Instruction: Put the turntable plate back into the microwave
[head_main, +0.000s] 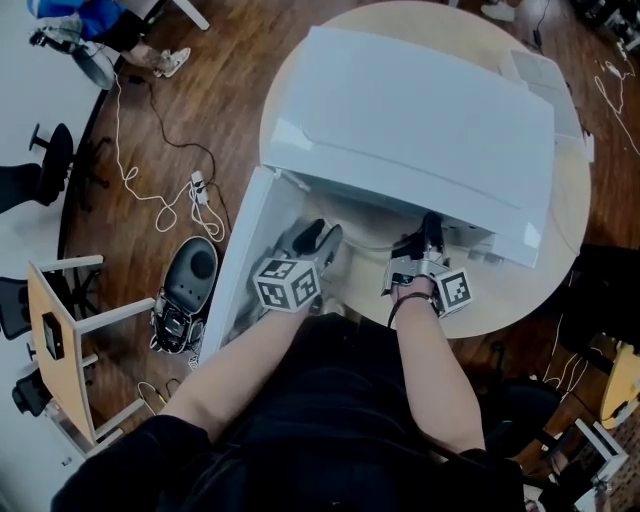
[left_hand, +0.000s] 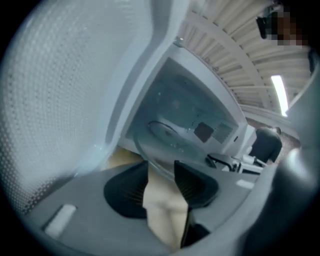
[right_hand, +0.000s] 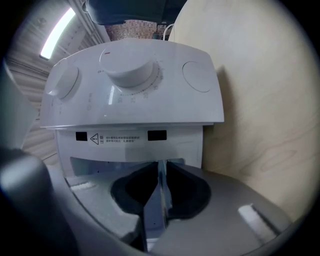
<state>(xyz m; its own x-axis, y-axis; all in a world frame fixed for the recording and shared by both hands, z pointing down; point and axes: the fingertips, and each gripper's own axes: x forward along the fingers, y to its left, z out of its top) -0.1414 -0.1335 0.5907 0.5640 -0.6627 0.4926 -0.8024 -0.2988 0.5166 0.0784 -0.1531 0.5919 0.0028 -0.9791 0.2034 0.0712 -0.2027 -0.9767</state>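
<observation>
The white microwave (head_main: 420, 120) stands on a round wooden table, its door (head_main: 245, 260) swung open to the left. In the left gripper view the glass turntable plate (left_hand: 175, 145) lies tilted at the mouth of the cavity. My left gripper (left_hand: 161, 167) is open, with the plate's near rim in the gap and the pads clear of it. In the right gripper view my right gripper (right_hand: 161, 167) is shut on a thin glass edge, the plate's rim (right_hand: 161, 187). In the head view the left gripper (head_main: 318, 238) and right gripper (head_main: 428, 232) both reach into the opening.
The control panel with its dials (right_hand: 130, 70) fills the right gripper view just ahead of the jaws. The table's bare wooden edge (head_main: 560, 240) runs to the right. On the floor at the left lie white cables (head_main: 160, 200), a grey device (head_main: 185, 290) and a wooden stand (head_main: 55, 340).
</observation>
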